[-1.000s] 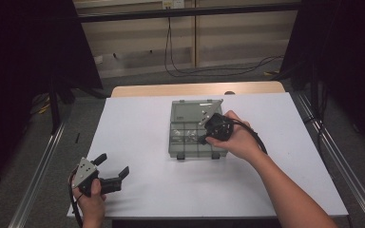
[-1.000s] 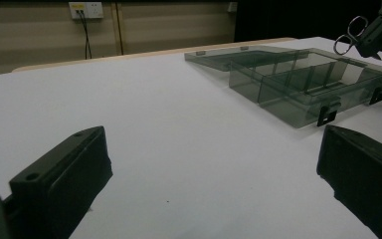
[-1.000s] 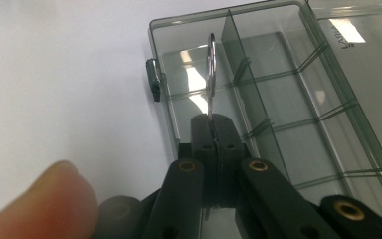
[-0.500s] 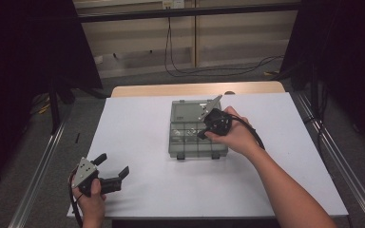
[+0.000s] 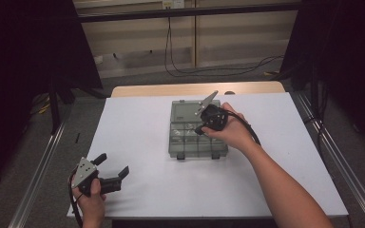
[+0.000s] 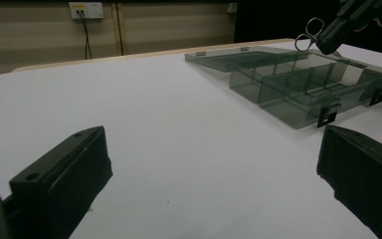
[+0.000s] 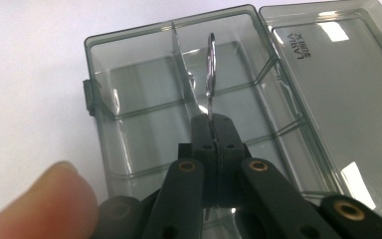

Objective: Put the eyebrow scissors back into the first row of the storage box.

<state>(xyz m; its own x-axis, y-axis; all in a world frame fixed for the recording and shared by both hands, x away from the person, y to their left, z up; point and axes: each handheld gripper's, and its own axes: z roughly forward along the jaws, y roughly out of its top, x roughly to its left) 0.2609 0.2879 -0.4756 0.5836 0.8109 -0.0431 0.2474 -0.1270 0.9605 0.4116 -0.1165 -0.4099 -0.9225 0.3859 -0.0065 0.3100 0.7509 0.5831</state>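
White sheeting covers the surface [image 5: 147, 133], with dark curtains and a cabled wall behind it. Right tool [image 7: 212, 122] has its jaws pressed together on a small metal ring [image 7: 210, 69], which stands edge-on above the tips; in the left gripper view the ring [image 6: 313, 27] hangs off that tool's end over the box. Below it lies the clear grey box [image 5: 197, 137], open, its lid [image 7: 338, 89] folded flat toward the far edge of the surface, its dividers marking out compartments. The ring is held above the box's middle compartments, not touching them as far as can be told. The box sits near the far edge, a little right of centre. A fingertip [image 7: 40, 204] shows beside the tool. Left tool [image 5: 109, 171] rests near the near left corner, jaws spread wide with nothing between them, well apart from the box.
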